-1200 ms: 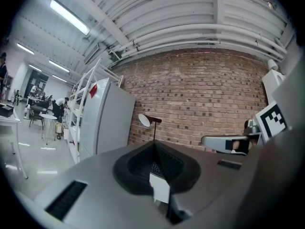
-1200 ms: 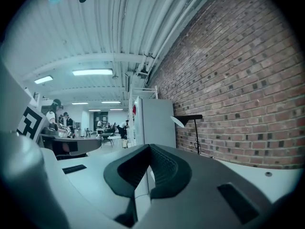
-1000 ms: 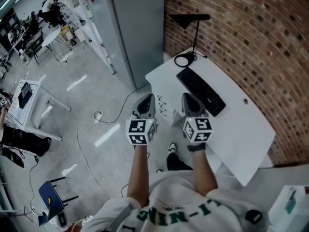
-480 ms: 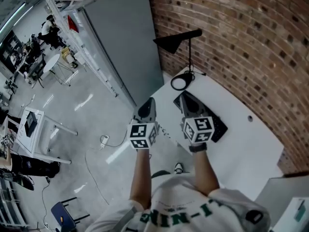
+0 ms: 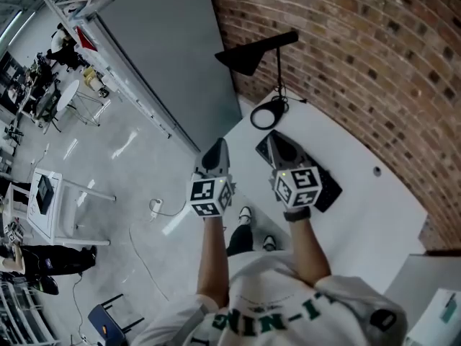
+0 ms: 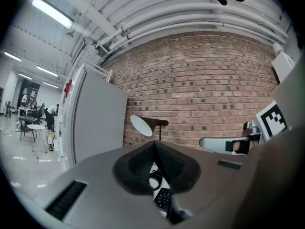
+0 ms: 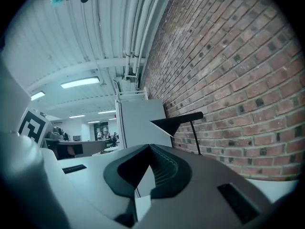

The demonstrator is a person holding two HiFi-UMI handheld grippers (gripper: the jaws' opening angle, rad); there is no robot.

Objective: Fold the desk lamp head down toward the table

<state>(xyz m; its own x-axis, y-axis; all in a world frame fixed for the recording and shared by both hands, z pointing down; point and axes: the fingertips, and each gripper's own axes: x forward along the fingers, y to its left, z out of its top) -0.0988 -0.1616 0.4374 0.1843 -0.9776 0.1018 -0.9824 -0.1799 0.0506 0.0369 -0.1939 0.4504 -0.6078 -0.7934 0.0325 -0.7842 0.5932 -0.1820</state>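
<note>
We hold both tongs out in front of us, side by side and about level. The left tongs (image 5: 218,144) are closed, their dark pads meeting at the tip with nothing between them. The right tongs (image 5: 272,135) look the same in their own view: pads together and nothing gripped.

The black desk lamp (image 5: 278,71) stands at the far corner of the white counter (image 5: 367,200), close against the brick wall (image 5: 346,42). Its round base (image 5: 267,114) sits on the counter, and a thin stem rises from it. The cone-shaped lamp head (image 5: 245,56) is raised at the end of a level arm on top of the stem, well above the counter. Neither pair of tongs touches the lamp; both are well apart from it, with the base showing beyond the left tongs' tips.

A black keyboard (image 5: 325,187) lies on the counter nearer to us than the lamp, partly covered by the right tongs in the head view. A tall grey panel (image 5: 166,63) stands just left of the lamp.
</note>
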